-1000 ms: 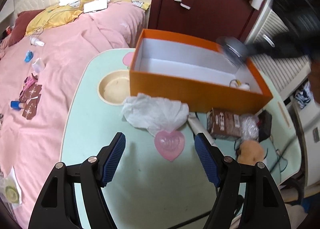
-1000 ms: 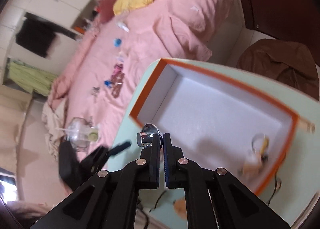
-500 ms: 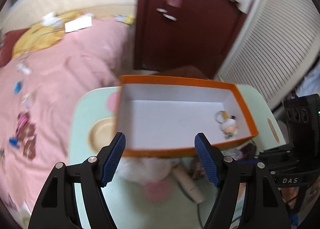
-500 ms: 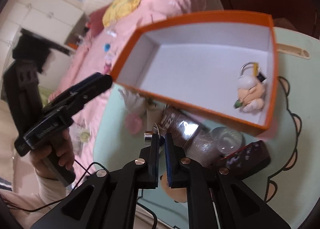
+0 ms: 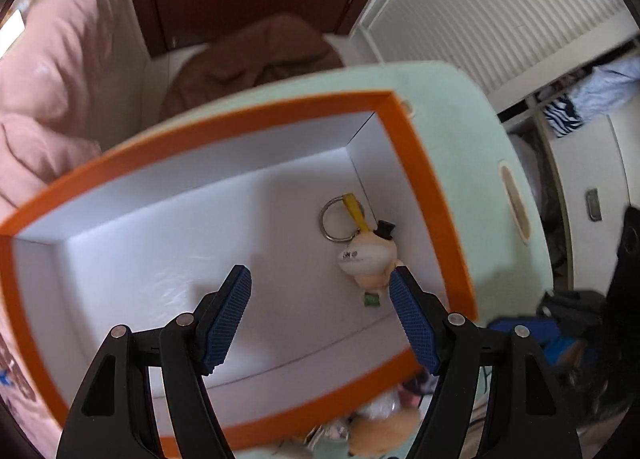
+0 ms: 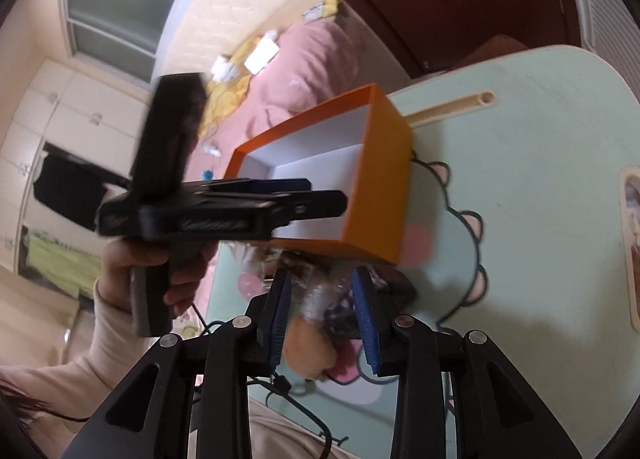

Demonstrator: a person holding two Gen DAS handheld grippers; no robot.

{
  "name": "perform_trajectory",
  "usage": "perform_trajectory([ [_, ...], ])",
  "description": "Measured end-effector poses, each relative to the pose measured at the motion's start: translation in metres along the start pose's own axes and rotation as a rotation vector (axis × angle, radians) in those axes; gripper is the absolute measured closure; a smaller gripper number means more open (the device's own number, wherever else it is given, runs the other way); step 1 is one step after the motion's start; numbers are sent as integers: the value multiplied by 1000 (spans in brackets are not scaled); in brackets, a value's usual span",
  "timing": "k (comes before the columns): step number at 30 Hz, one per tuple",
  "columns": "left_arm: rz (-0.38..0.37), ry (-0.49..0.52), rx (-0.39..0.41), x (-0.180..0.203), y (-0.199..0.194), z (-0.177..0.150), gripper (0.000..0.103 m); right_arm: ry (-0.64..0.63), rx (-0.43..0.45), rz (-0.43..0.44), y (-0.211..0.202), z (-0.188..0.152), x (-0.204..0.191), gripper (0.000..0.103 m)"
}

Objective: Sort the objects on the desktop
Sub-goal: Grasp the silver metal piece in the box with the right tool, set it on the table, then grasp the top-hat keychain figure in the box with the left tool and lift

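Mint-green table (image 6: 540,179) bearing orange box (image 5: 424,179), pink bed (image 6: 316,55) beyond, left tongs (image 5: 320,291) wide, right tongs (image 6: 320,299) parted, empty.

Left wrist close above box (image 5: 404,127); right wrist lower, sideways; both share box.

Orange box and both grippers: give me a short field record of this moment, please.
box: orange box, white inside, open top, on the green table
box contents: one keychain doll with a metal ring, near the right end; nothing else visible
left gripper: open, empty, over the box interior
right gripper: open, empty, over the clutter in front of the box
clutter: blurred; a tan plush item and crinkled plastic can be made out
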State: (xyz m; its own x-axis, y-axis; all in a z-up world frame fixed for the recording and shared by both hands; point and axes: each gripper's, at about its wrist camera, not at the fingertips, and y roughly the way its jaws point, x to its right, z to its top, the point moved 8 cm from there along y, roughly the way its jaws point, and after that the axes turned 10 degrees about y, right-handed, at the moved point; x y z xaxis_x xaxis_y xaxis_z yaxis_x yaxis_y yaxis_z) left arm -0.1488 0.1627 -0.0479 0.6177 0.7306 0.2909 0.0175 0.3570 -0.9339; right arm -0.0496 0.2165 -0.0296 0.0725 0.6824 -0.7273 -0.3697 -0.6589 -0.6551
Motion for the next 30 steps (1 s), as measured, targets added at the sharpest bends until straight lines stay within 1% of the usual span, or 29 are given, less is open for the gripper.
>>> perform_trajectory([
  [2, -26, -13, -20, 3, 9, 3, 31, 6, -4, -1, 0, 0, 4, 71],
  [4, -4, -3, -26, 4, 14, 4, 31, 16, -5, 5, 1, -1, 6, 70],
  [6, 30, 47, -4, 8, 14, 6, 31, 24, -8, 13, 4, -1, 8, 70],
  [8, 42, 65, 4, 10, 13, 6, 31, 27, -11, 18, 5, -1, 8, 69],
  [9, 44, 65, 6, 9, 12, 4, 36, 28, -12, 19, 5, 0, 9, 69],
  [10, 48, 60, 6, 6, 10, 3, 51, 26, -11, 17, 3, 0, 9, 69],
  [12, 54, 50, 8, -1, 6, 1, 67, 25, -10, 16, 2, 0, 9, 69],
  [15, 64, 35, 11, -10, 1, -3, 66, 24, -9, 18, 1, 1, 9, 69],
  [17, 70, 25, 13, -17, -3, -5, 61, 23, -9, 19, 0, 2, 9, 69],
  [19, 80, 10, 23, -22, -3, -7, 51, 23, -9, 20, 0, 2, 9, 69],
  [21, 84, 11, 36, -21, -1, -8, 49, 21, -9, 20, -1, 3, 9, 69],
  [23, 74, 37, 31, -14, 5, -11, 48, 7, -5, 5, -1, 2, 7, 69],
  [26, 104, 87, 37, -7, 9, -12, 48, -36, 14, -67, 3, 4, 6, 69],
  [28, 97, 79, 45, -9, 8, -12, 49, -57, 26, -110, 5, 5, 6, 69],
  [29, 89, 78, 49, -8, 8, -12, 51, -65, 29, -130, 5, 5, 7, 69],
  [30, 70, 75, 54, -7, 8, -13, 60, -72, 33, -151, 6, 5, 8, 69],
])
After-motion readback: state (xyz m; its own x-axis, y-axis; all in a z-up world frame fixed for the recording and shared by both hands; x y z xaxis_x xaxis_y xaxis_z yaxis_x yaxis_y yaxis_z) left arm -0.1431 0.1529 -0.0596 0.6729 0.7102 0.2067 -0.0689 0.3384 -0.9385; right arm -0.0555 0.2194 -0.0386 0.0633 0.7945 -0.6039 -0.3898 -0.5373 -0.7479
